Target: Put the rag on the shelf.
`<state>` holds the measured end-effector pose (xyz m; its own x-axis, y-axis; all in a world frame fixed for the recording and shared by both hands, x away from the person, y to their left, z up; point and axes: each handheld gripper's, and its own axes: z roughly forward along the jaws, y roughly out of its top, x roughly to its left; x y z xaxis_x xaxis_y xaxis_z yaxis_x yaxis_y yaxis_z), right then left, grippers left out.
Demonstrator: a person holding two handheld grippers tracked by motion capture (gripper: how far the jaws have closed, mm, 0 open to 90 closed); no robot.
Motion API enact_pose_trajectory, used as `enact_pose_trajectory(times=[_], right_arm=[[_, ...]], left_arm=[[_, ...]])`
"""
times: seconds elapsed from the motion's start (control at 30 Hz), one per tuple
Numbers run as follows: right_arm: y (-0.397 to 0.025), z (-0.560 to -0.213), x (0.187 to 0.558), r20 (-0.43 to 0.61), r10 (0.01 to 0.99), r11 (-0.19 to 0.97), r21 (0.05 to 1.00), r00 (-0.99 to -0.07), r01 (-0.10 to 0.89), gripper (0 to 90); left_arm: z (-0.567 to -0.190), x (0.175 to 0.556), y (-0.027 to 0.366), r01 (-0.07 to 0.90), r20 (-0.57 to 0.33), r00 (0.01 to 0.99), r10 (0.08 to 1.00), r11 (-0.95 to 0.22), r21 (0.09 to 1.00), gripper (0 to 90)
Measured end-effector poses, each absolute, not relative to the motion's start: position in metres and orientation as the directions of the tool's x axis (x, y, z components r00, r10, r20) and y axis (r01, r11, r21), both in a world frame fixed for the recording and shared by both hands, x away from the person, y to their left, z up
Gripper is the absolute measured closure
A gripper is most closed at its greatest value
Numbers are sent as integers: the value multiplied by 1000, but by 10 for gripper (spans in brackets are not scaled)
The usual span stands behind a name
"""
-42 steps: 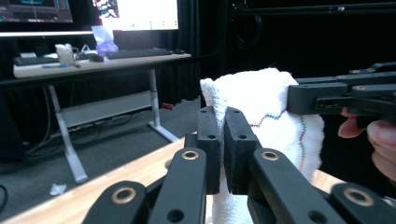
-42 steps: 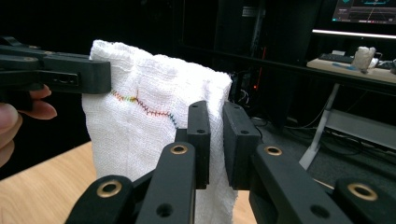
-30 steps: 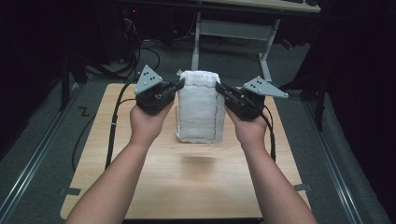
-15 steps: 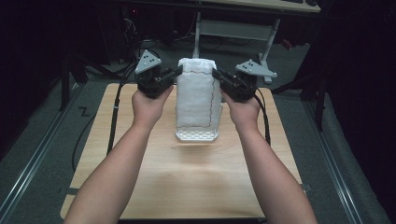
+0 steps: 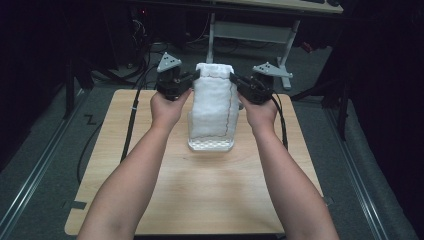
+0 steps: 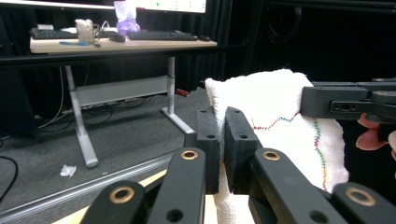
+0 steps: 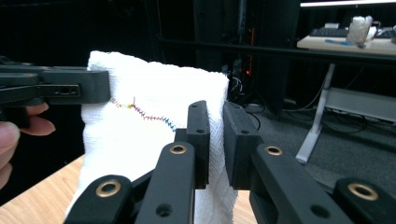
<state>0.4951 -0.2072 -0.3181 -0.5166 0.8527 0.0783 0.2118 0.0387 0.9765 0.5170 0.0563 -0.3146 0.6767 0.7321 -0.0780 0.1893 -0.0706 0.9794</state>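
A white towel point(image 5: 214, 105) hangs above the middle of the wooden table point(image 5: 200, 200), held up by its two top corners. Its lower edge looks to rest on, or hang just over, the table top; the high view does not settle whether it touches. A thin line of coloured stitching point(image 7: 144, 114) runs across the cloth near the top and down one side.

The left gripper point(image 5: 192, 79) is at the towel's upper left corner, its two black jaws clamped tight on the edge of the cloth, with only a sliver of towel between them in the left gripper view point(image 6: 218, 140). The right gripper point(image 5: 235, 80) is at the towel's upper right corner, its jaws likewise pressed together on the cloth edge, as the right gripper view point(image 7: 215, 140) shows. The two corners are level with each other, so the towel hangs as a narrow upright panel between the grippers.

The person's left hand point(image 5: 167, 107) and right hand point(image 5: 259, 111) are just below the grippers on either side of the towel, with both forearms stretching out over the table. Beyond the towel stands a desk point(image 6: 116, 44) carrying keyboards point(image 6: 159, 35).
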Motion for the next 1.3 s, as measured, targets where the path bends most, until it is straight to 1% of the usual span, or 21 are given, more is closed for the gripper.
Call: enact_pose_trajectory(times=[0.1, 0.27, 0.33, 0.37, 0.4, 0.43, 0.47, 0.53, 0.57, 0.77, 0.8, 0.83, 0.87, 0.9, 0.93, 1.13, 1.27, 1.3], right_arm=[[-208, -321, 500, 105, 846, 21, 973, -523, 230, 821], [-202, -319, 509, 67, 849, 67, 971, -525, 232, 821], [-196, -321, 514, 6, 858, 134, 962, -514, 236, 820], [-193, -321, 516, -13, 858, 157, 959, -514, 238, 820], [-193, -321, 516, -13, 858, 157, 959, -514, 238, 820], [-189, -324, 519, -46, 861, 196, 949, -507, 247, 819], [-187, -326, 521, -52, 861, 209, 943, -506, 258, 818], [-186, -332, 525, -32, 862, 207, 933, -506, 294, 815], [-186, -335, 527, -30, 863, 209, 930, -504, 304, 815], [-186, -346, 530, -29, 864, 220, 920, -502, 324, 810], [-186, -348, 530, -24, 866, 216, 920, -500, 329, 803], [-187, -350, 533, -11, 868, 208, 916, -496, 344, 729], [-188, -350, 534, 1, 870, 197, 916, -494, 350, 684], [-189, -350, 536, 13, 872, 190, 913, -489, 362, 672], [-190, -350, 537, 18, 872, 188, 910, -489, 370, 663], [-196, -351, 537, 6, 882, 198, 902, -471, 383, 628], [-199, -352, 537, 14, 886, 191, 899, -463, 394, 618], [-200, -352, 536, 20, 889, 186, 897, -457, 401, 600]], left_arm=[[-317, 520, 57, 202, -87, 671, 737, -69, 977, 858], [-322, 527, 59, 227, -91, 653, 752, -80, 971, 857], [-327, 533, 61, 257, -99, 644, 759, -93, 962, 856], [-327, 533, 61, 257, -99, 644, 759, -93, 962, 857], [-330, 536, 61, 273, -100, 640, 762, -103, 956, 857], [-336, 540, 59, 299, -98, 629, 771, -123, 946, 856], [-340, 542, 58, 313, -100, 624, 775, -130, 941, 854], [-344, 544, 58, 331, -107, 618, 779, -133, 934, 849], [-351, 547, 56, 363, -119, 611, 783, -143, 921, 847], [-360, 549, 54, 383, -112, 605, 789, -165, 909, 841], [-361, 549, 54, 387, -112, 602, 791, -166, 907, 832], [-363, 552, 54, 401, -133, 604, 786, -157, 902, 757], [-363, 552, 54, 401, -133, 604, 786, -157, 902, 689], [-365, 553, 55, 416, -154, 605, 781, -145, 898, 628], [-365, 553, 55, 412, -156, 603, 783, -138, 901, 598], [-364, 550, 58, 401, -168, 598, 784, -111, 909, 565], [-363, 548, 61, 389, -155, 596, 788, -115, 914, 548], [-362, 547, 63, 390, -151, 595, 789, -120, 913, 540]])
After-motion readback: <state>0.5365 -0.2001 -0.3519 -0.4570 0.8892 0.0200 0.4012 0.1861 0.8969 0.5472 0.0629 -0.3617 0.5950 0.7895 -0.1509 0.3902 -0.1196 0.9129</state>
